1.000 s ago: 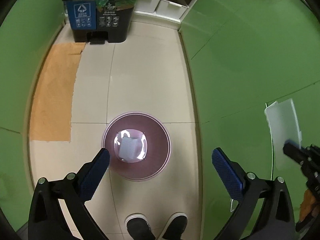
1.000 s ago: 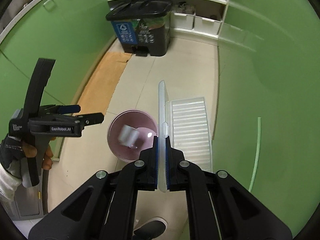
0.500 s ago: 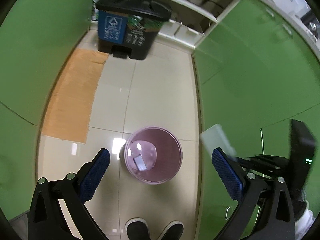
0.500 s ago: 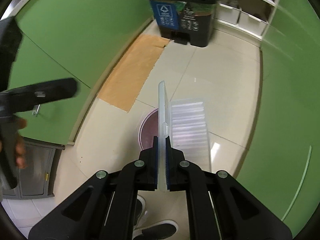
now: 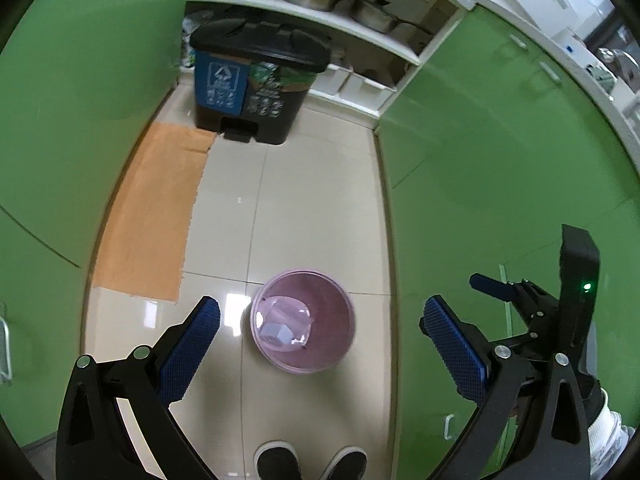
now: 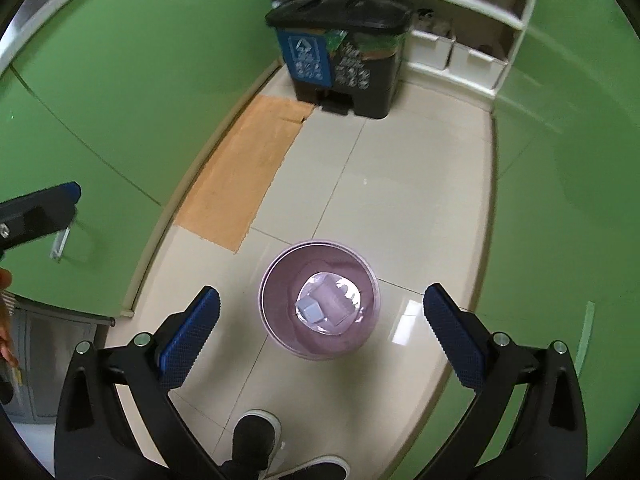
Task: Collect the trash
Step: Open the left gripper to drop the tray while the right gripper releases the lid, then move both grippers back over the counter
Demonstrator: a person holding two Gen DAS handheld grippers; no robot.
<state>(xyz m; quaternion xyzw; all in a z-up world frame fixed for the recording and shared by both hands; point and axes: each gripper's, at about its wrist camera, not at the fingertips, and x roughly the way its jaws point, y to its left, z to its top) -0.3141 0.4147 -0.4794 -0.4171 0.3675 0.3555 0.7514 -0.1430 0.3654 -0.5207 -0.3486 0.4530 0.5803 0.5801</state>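
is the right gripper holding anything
No, the right gripper has nothing between its opening fingers; clear plastic trash lies in the pink bin.

Both fisheye views are evenly and brightly lit from overhead; white glare patches are thrown onto the glossy beige floor tiles (image 5: 236, 312). Straight lines are bent and corners are blackened at the edges.

One pink wastebasket (image 6: 319, 298) stands on the floor below and between the right claw's (image 6: 318, 330) spread fingers, and two pieces of trash lie in it: one small white box (image 6: 309, 310) and one clear ribbed tray (image 6: 334, 300). Farther ahead of the claw stands one black pedal bin (image 6: 344, 64) and lies one orange mat (image 6: 244, 176). Two white storage boxes (image 6: 452, 54) sit right of that bin. Two black shoes (image 5: 312, 462) show behind the left claw (image 5: 318, 344).
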